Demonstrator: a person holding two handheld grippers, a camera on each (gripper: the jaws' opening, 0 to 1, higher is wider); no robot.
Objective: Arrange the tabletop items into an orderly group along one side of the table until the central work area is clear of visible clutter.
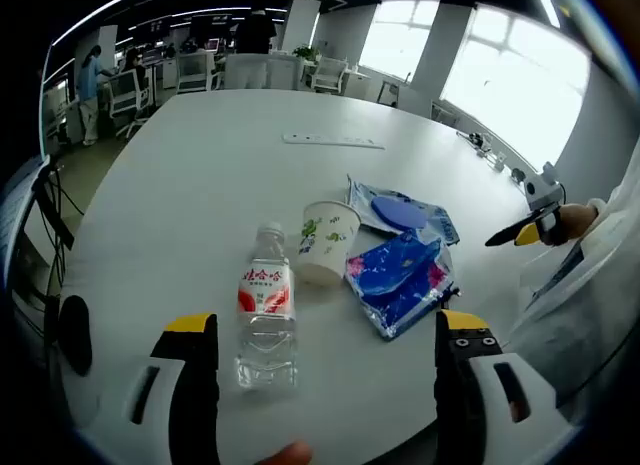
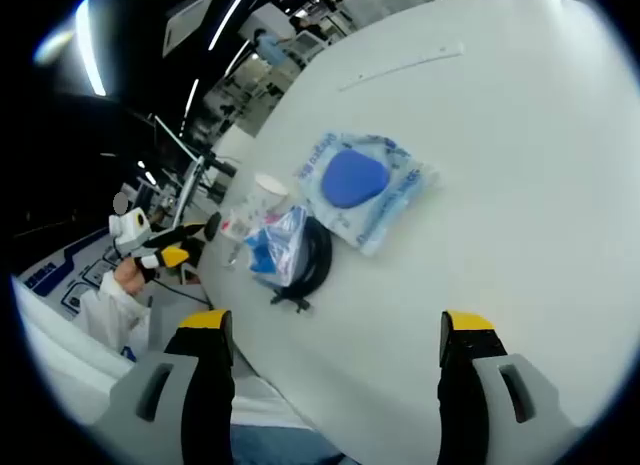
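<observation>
A clear water bottle [image 1: 265,305] with a red label stands on the white table [image 1: 200,185], just ahead of my open left gripper [image 1: 326,323]. Beside it stands a white paper cup [image 1: 326,243], then a crumpled blue packet [image 1: 400,275] and a clear packet holding a blue round pad [image 1: 400,213]. My right gripper [image 1: 530,225] comes in from the right, off the table's edge. In the right gripper view, my right gripper [image 2: 336,323] is open over bare table, short of the clear packet [image 2: 355,180], blue packet [image 2: 280,243], cup [image 2: 268,190] and bottle [image 2: 232,227].
A white power strip [image 1: 332,140] lies farther up the table. A black looped thing [image 2: 315,260] sits under the blue packet. Chairs and desks stand beyond the far end, with a person [image 1: 88,85] there. My left gripper [image 2: 165,247] shows past the table's edge.
</observation>
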